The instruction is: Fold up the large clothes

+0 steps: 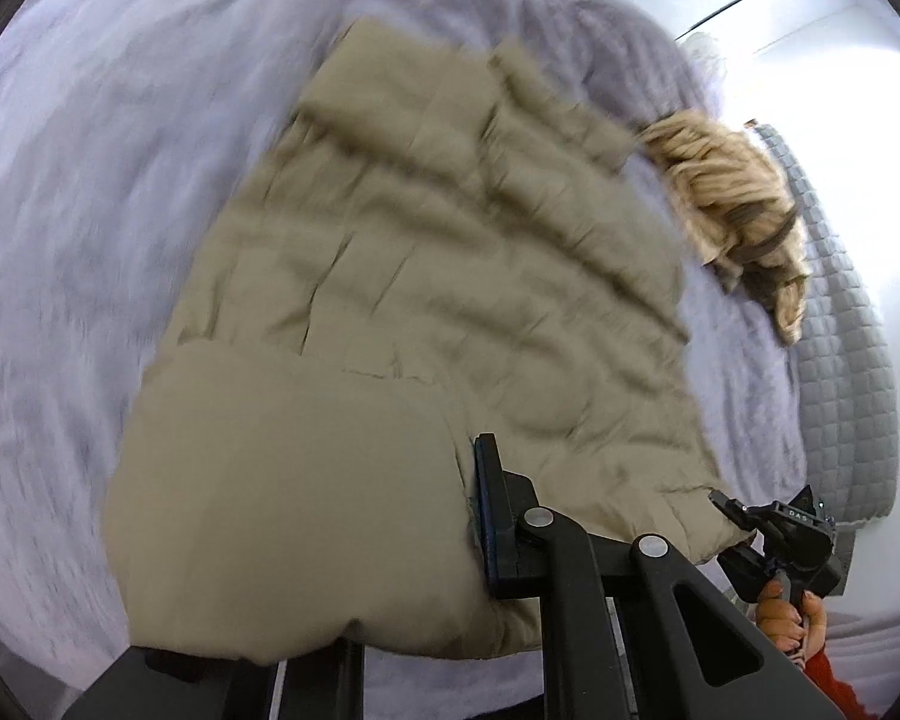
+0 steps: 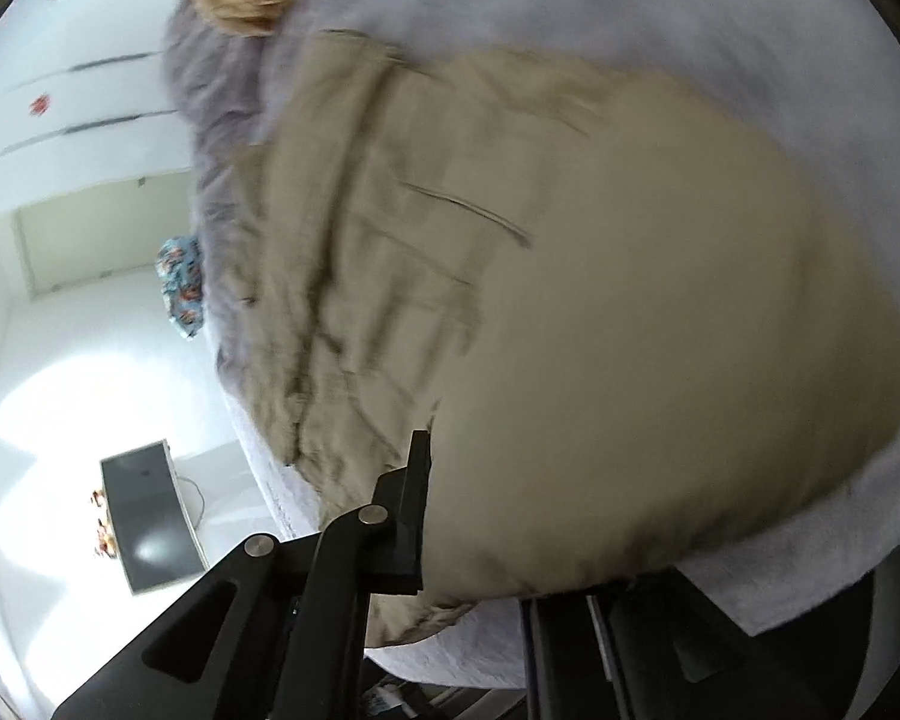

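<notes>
Left gripper [image 1: 306, 546] clamped shut on hem of beige quilted puffer coat [image 1: 450, 276]; bunched fabric bulged over its near finger. Right gripper [image 2: 570, 516] likewise closed on hem's other corner, beige cloth swelling between its fingers. Coat stretched lengthwise away from both claws across fluffy lilac-grey blanket [image 1: 90, 180], hem nearest, tan fur-trimmed hood [image 1: 732, 204] at far end. Person's hand [image 1: 786, 618] gripped right tool's handle.
</notes>
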